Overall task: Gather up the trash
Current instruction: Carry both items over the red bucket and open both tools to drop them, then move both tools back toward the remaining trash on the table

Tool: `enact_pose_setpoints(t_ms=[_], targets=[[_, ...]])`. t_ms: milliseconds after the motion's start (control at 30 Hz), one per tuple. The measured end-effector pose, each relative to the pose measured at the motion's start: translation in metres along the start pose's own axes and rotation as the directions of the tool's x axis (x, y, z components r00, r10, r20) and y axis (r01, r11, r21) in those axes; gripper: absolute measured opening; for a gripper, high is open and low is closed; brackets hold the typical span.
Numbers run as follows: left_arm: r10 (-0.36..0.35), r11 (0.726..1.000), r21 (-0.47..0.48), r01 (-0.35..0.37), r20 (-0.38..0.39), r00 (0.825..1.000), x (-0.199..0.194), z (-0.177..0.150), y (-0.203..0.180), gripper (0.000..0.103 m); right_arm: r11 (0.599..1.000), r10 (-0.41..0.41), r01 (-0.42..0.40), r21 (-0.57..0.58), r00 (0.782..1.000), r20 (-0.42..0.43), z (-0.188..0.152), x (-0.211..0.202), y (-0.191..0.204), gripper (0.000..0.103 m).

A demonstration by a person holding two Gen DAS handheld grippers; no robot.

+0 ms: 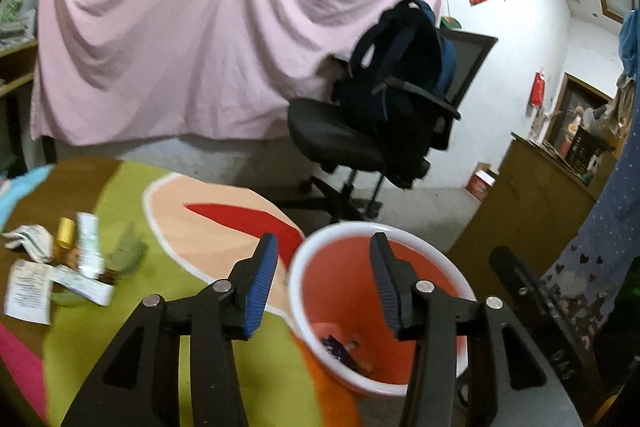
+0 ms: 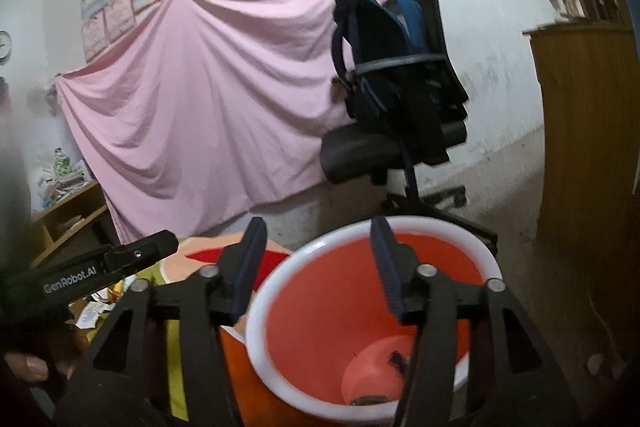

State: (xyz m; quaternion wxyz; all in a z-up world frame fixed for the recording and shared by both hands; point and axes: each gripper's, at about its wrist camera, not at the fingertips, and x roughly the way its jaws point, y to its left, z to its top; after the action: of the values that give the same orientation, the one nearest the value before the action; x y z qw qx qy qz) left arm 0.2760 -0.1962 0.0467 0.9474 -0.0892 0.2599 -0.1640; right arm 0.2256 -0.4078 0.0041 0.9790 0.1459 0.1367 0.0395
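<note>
Left wrist view: your left gripper [image 1: 323, 279] hangs over the near rim of the orange bin [image 1: 320, 279], fingers spread apart with nothing between the blue pads [image 1: 262, 283]. The bin has a white rim and stands at the edge of the colourful mat [image 1: 132, 195]. A few scraps lie at its bottom [image 1: 344, 347], dark and blurred; you cannot tell what they are. More trash sits on the mat well to the left of the bin: a white tube [image 1: 89, 245], a yellow-capped bottle [image 1: 64, 233], a folded white cloth [image 1: 34, 241], a printed paper slip [image 1: 28, 293] and a crumpled green wrapper [image 1: 128, 253], all bunched close together. Behind, a black office chair [image 1: 340, 139] carries a dark blue backpack [image 1: 400, 67], and a pink sheet [image 1: 180, 39] is draped across the wall. A wooden cabinet [image 1: 520, 195] stands to the right.

Right wrist view: your right gripper [image 2: 318, 267] points into the same bin [image 2: 440, 231] from closer above, fingers held wide with nothing between them. A dark scrap [image 2: 398, 361] lies on the bin floor. The left gripper's black body [image 2: 100, 267], lettered "GenRobot.AI", reaches in from the left edge, with your hand [image 2: 28, 367] partly visible under it. Bits of paper trash [image 2: 92, 311] show on the mat beneath it. The chair [image 2: 380, 147], backpack [image 2: 384, 39] and sheet [image 2: 200, 87] fill the background.
</note>
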Motion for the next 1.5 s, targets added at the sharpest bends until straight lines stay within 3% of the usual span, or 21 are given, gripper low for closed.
enact_pose_setpoints(t_ms=[133,267,333,400,567,733,933,1067,1267,1500], targets=[[0.059,0.998,-0.015,-0.058,0.061,0.996,-0.026,0.000,0.017,0.059,0.999,0.030,-0.028,-0.028,0.998,0.055,0.004,-0.008,0.016,0.101],[0.117,0.993,-0.039,-0.113,0.108,0.987,-0.053,-0.002,0.038,0.071,0.998,0.052,-0.049,-0.031,0.992,0.112,0.004,-0.016,0.031,0.103],[0.159,0.987,-0.053,-0.152,0.157,0.975,-0.069,-0.005,0.049,0.094,0.998,0.066,-0.064,-0.022,0.986,0.152,0.004,-0.020,0.038,0.103],[0.208,0.978,-0.071,-0.197,0.216,0.954,-0.086,-0.010,0.057,0.100,0.996,0.089,-0.088,-0.013,0.979,0.181,0.004,-0.024,0.043,0.103],[0.293,0.956,-0.101,-0.276,0.285,0.913,-0.118,-0.020,0.083,0.101,0.989,0.150,-0.149,-0.021,0.959,0.240,0.001,-0.031,0.064,0.103],[0.335,0.942,-0.116,-0.314,0.320,0.886,-0.137,-0.029,0.103,0.101,0.978,0.206,-0.193,-0.077,0.941,0.267,-0.005,-0.035,0.090,0.103],[0.375,0.926,-0.114,-0.359,0.360,0.854,-0.157,-0.043,0.122,0.101,0.959,0.270,-0.235,-0.157,0.924,0.270,-0.014,-0.035,0.120,0.103],[0.403,0.913,-0.105,-0.395,0.383,0.831,-0.168,-0.055,0.137,0.101,0.945,0.300,-0.254,-0.206,0.924,0.236,-0.022,-0.028,0.140,0.103],[0.432,0.901,-0.127,-0.415,0.356,0.829,-0.169,-0.065,0.160,0.101,0.925,0.318,-0.266,-0.272,0.933,0.168,-0.036,-0.010,0.167,0.103],[0.435,0.900,-0.162,-0.405,0.263,0.861,-0.160,-0.066,0.181,0.101,0.886,0.327,-0.276,-0.372,0.941,0.082,-0.050,0.010,0.196,0.103]])
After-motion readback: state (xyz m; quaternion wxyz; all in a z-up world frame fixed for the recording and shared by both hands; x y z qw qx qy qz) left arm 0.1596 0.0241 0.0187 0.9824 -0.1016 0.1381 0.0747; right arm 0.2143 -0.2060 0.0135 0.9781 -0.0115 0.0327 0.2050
